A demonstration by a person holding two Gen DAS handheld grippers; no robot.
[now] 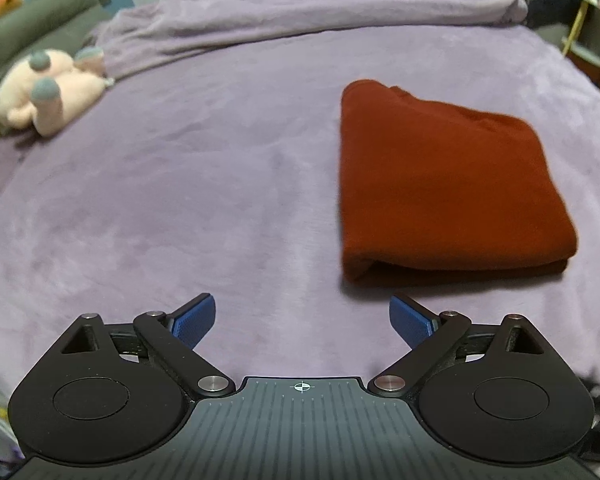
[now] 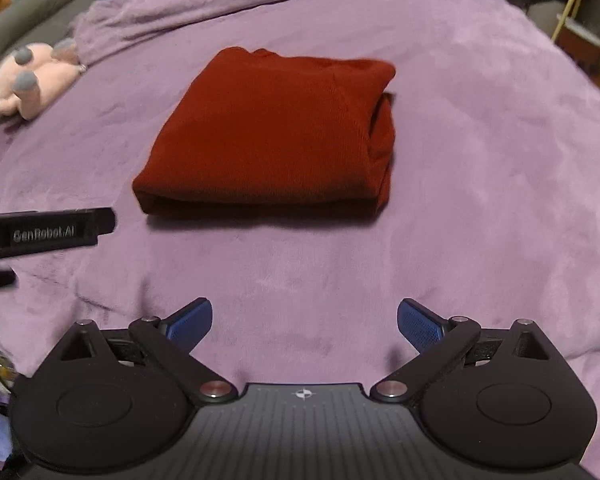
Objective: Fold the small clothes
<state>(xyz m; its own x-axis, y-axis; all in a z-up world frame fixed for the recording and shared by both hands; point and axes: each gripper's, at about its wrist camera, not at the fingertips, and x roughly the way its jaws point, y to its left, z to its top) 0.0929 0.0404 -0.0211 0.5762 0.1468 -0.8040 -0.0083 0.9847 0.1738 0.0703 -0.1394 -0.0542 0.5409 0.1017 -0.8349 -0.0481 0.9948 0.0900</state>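
A dark red knit garment [image 1: 448, 188] lies folded into a thick rectangle on the purple bedspread [image 1: 180, 200]. It lies ahead and to the right of my left gripper [image 1: 302, 318], which is open and empty, its blue pads [image 1: 194, 320] spread wide. In the right wrist view the garment [image 2: 272, 132] lies straight ahead, a short way beyond my right gripper [image 2: 304, 322], which is open and empty. The left gripper's black body [image 2: 44, 232] shows at the left edge of the right wrist view, beside the garment's near left corner.
A pink plush toy [image 1: 44, 92] lies at the far left of the bed, also in the right wrist view [image 2: 28, 80]. A rumpled purple blanket [image 1: 320, 12] is heaped along the far side. A yellow-framed shelf [image 1: 592, 36] stands off the bed at right.
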